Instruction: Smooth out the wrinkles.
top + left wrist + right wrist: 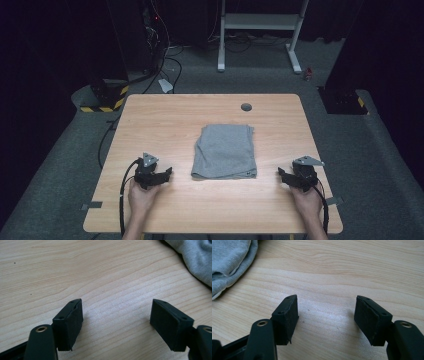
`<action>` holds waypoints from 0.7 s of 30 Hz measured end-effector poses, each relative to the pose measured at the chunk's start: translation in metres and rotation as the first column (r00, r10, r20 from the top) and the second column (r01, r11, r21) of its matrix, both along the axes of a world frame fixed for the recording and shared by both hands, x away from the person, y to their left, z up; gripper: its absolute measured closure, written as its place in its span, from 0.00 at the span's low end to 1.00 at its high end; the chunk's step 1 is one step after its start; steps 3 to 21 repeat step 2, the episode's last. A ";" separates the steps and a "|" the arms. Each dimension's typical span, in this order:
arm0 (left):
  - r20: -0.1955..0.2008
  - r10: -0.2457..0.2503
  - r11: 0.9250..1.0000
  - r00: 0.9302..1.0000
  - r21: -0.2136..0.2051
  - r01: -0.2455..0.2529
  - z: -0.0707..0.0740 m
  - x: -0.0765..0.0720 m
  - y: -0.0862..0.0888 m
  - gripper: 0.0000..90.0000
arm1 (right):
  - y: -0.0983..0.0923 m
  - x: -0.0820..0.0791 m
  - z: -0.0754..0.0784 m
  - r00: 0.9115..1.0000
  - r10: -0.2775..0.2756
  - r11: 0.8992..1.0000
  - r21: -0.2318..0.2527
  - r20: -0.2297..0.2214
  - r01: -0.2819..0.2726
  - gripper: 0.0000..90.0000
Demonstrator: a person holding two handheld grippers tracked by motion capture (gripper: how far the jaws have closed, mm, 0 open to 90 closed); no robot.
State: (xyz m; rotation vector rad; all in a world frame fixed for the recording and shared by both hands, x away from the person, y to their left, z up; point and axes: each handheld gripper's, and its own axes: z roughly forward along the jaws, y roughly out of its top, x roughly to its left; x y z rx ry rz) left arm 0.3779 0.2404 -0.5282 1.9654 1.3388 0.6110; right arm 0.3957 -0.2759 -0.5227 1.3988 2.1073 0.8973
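A folded grey cloth (224,151) lies in the middle of the wooden table (165,115). My left gripper (161,176) rests on the table to the cloth's left, held by a hand, jaws open and empty. In the left gripper view the gripper (116,320) hovers over bare wood, with the cloth's edge (197,257) at the upper right. My right gripper (284,176) sits to the cloth's right, also open and empty. In the right gripper view the gripper (326,317) frames bare wood, and the cloth (229,262) fills the upper left corner.
A small dark round grommet (246,106) sits in the table near its far edge. Beyond the table stand a white frame (260,30), cables and a yellow-and-black striped base (105,100) on the grey floor. Tape strips (92,205) mark the table's near corners.
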 end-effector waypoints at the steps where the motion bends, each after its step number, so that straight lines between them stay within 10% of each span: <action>1: 0.001 0.001 1.000 1.000 0.000 -0.001 0.000 0.000 0.000 0.29 | 0.000 0.000 0.000 1.000 0.000 1.000 0.000 0.000 0.000 0.40; 21: 0.000 0.000 1.000 1.000 0.000 0.000 0.000 0.000 0.000 0.29 | 0.000 0.000 0.000 1.000 0.000 1.000 0.000 0.000 0.000 0.40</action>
